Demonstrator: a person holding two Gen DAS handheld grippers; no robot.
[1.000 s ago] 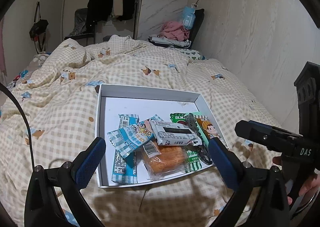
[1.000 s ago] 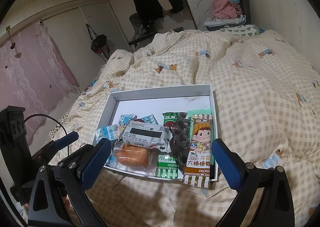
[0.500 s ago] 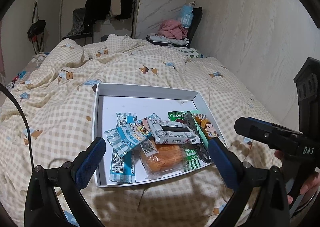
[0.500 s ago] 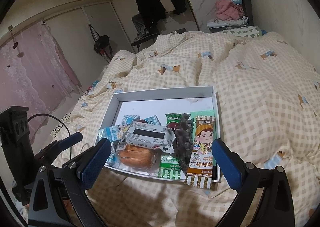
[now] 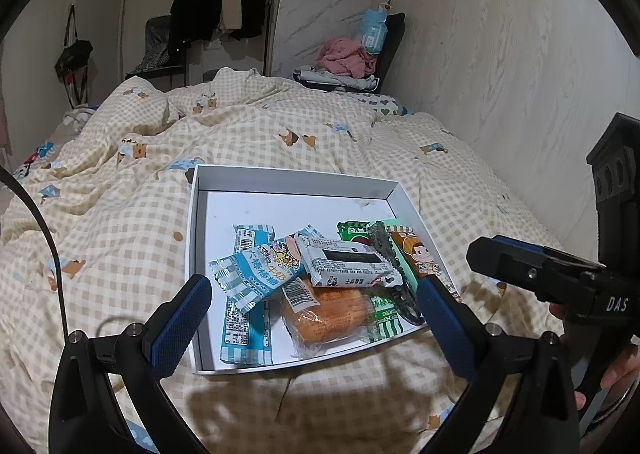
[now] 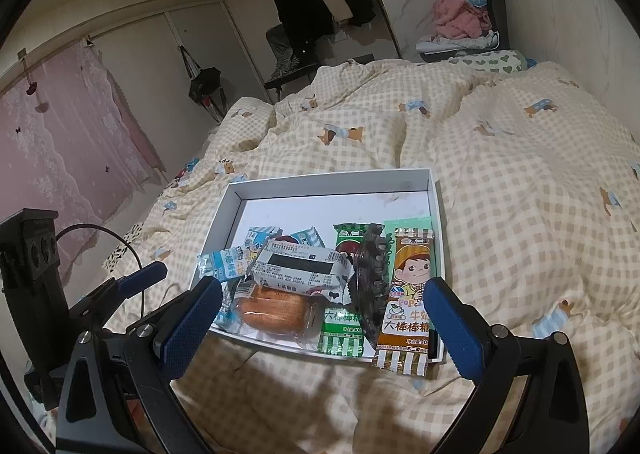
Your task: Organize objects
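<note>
Black tongs [image 5: 312,318] with textured blue pads [image 5: 182,324], silver screws, black cable, white "DAS" marking

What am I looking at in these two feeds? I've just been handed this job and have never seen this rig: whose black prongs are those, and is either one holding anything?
There is no robot arm. A person carries a two-finger gripper in each hand, and each gripper has a fisheye camera looking out along its fingers. The blue-padded prongs at the bottom of each picture are those fingers.

One picture is from the left gripper, the other from the right gripper. Each also catches the other gripper at its edge.

Both point at a shallow white box lying on a checked duvet. In its near half sits a loose pile: blue snack packets, a white packet, a wrapped bun, green packets, a dark hair claw and an orange lollipop packet.

Both grippers are open and hold nothing.
</note>
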